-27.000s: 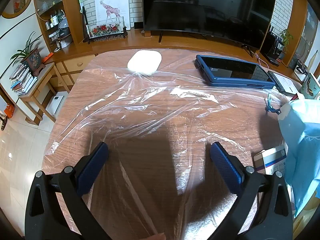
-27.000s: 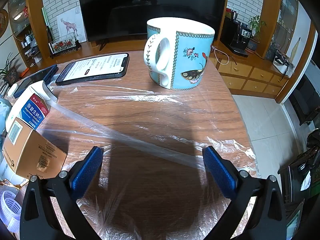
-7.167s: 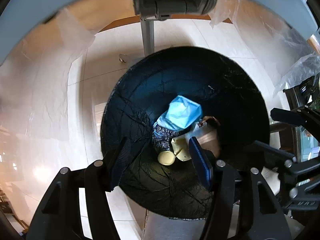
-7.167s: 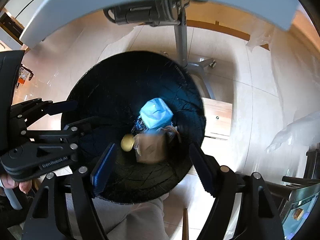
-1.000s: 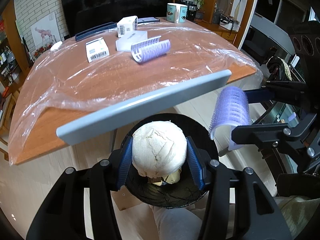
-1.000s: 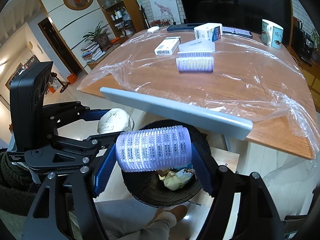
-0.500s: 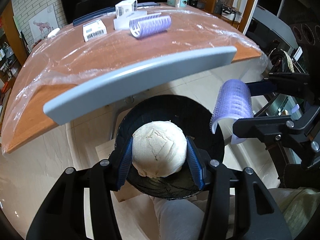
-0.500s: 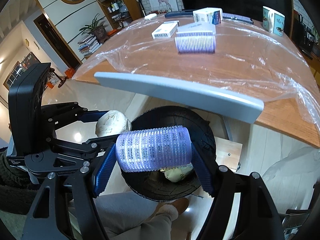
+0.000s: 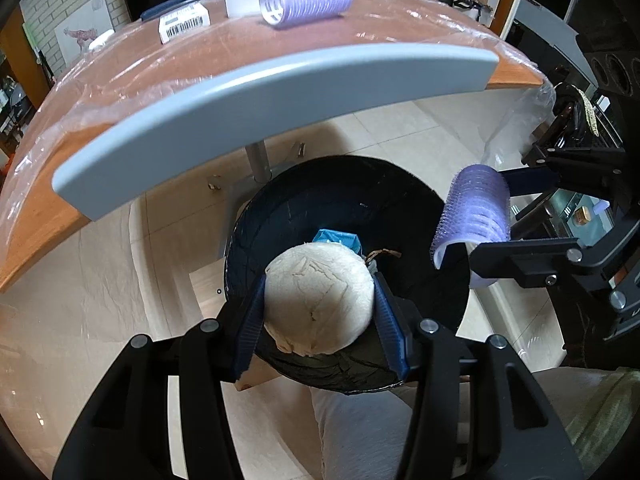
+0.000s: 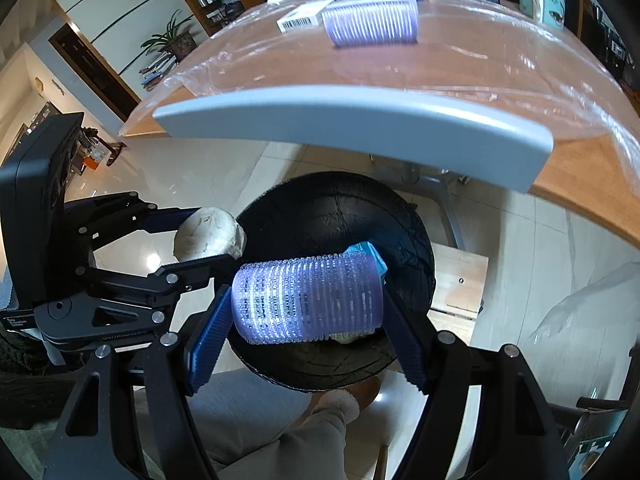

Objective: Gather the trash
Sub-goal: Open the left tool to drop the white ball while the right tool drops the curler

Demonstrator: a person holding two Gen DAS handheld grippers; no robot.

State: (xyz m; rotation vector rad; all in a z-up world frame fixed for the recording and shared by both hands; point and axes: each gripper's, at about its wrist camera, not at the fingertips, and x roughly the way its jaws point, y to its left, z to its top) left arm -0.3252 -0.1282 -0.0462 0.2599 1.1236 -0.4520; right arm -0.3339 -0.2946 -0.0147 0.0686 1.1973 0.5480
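I am holding a crumpled white paper ball (image 9: pixel 318 300) in the left tongs (image 9: pixel 319 311) and a purple bristled hair roller (image 10: pixel 306 298) in the right tongs (image 10: pixel 306 320), both clamped above the black-lined round trash bin (image 9: pixel 400 208), while another roller (image 9: pixel 306 0) and small white boxes (image 9: pixel 184 26) are waiting at twelve o'clock on the plastic-covered wooden tabletop (image 9: pixel 160 76).
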